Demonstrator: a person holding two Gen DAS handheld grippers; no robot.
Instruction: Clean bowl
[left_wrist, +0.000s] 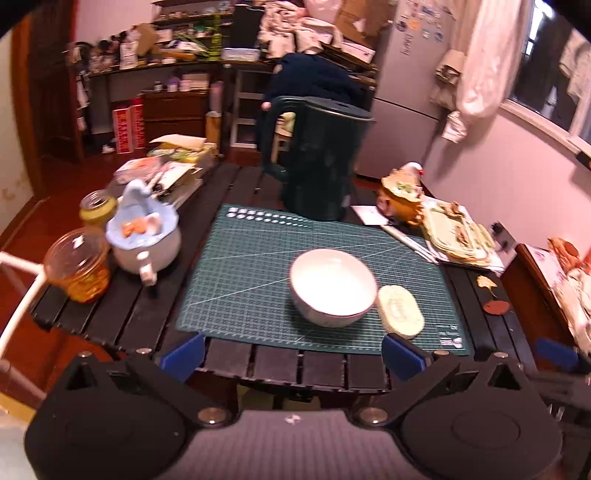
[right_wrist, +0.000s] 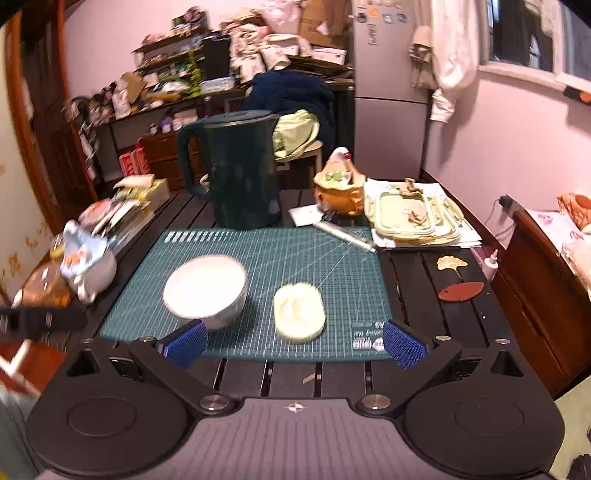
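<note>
A white bowl (left_wrist: 332, 286) (right_wrist: 205, 288) stands upright on a green cutting mat (left_wrist: 251, 258) (right_wrist: 332, 266). Just to its right lies a pale yellow-green oval sponge (left_wrist: 400, 312) (right_wrist: 299, 312), close to the bowl's side. My left gripper (left_wrist: 293, 354) hangs over the table's near edge, short of the bowl, open wide with nothing between its blue pads. My right gripper (right_wrist: 294, 342) is also open and empty. It hovers over the mat's near edge, with the sponge just ahead and the bowl beyond its left finger.
The mat lies on a black slatted table (right_wrist: 417, 273). A dark green kettle (right_wrist: 240, 170) stands behind it. A blue-lidded white pot (left_wrist: 142, 236) and an amber jar (left_wrist: 79, 269) are on the left. An orange ceramic pot (right_wrist: 340, 184) and stacked pale green lids (right_wrist: 413, 218) are on the right.
</note>
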